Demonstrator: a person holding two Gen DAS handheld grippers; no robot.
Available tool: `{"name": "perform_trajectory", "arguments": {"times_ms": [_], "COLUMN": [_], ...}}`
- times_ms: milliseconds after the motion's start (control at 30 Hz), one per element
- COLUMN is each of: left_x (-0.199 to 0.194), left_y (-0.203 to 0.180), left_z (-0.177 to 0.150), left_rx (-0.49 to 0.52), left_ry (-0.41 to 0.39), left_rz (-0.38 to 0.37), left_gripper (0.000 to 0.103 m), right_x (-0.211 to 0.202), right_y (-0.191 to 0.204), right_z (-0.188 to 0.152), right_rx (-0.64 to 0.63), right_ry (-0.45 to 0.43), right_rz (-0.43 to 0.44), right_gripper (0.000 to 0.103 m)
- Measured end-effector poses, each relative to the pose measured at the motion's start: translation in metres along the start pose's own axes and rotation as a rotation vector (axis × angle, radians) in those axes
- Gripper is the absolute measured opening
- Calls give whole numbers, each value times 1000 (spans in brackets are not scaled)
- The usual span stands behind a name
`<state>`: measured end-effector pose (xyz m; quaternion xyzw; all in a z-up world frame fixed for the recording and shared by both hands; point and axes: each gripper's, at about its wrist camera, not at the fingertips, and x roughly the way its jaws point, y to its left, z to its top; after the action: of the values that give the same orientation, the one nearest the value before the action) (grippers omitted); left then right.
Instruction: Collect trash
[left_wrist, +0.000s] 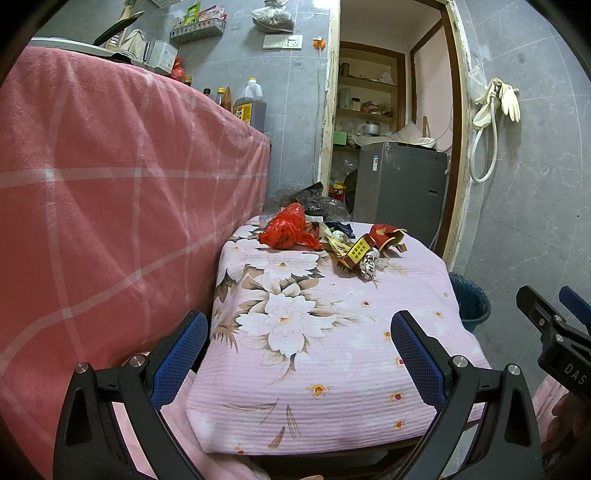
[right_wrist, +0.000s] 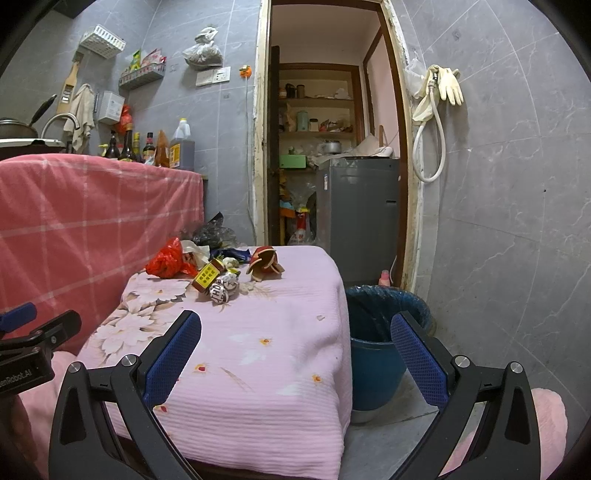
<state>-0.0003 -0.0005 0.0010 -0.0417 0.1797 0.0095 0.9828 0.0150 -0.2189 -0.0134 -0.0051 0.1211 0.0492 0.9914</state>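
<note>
Trash lies at the far end of a low table under a pink floral cloth (left_wrist: 332, 332): a red plastic bag (left_wrist: 286, 227), a yellow-labelled box (left_wrist: 356, 251), a crumpled white wrapper (left_wrist: 369, 267) and a red-brown torn carton (left_wrist: 388, 238). The same pile shows in the right wrist view: bag (right_wrist: 166, 264), box (right_wrist: 207, 277), wrapper (right_wrist: 221, 290), carton (right_wrist: 263, 264). A blue bin with a dark liner (right_wrist: 380, 332) stands on the floor right of the table. My left gripper (left_wrist: 299, 343) is open and empty over the near table edge. My right gripper (right_wrist: 295, 347) is open and empty, near the table's right edge.
A counter draped in red checked cloth (left_wrist: 110, 184) rises left of the table, with bottles (right_wrist: 147, 146) on top. Dark plastic bags (left_wrist: 317, 205) lie behind the trash. A doorway with a grey appliance (right_wrist: 358, 218) is beyond. Grey tiled wall (right_wrist: 517, 221) stands right.
</note>
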Motion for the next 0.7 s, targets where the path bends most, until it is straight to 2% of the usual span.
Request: {"name": "perform_trajectory", "arguments": {"times_ms": [700], "left_x": [1], "left_y": [1], "left_z": [0], "left_rx": [-2], "left_ry": [2], "left_rz": [-2], "left_gripper": [97], "right_x": [-1], "right_y": [1], "right_z": [1], "right_rx": [2], "right_ry": [-2], "right_rz": [0], "right_gripper": [103]}}
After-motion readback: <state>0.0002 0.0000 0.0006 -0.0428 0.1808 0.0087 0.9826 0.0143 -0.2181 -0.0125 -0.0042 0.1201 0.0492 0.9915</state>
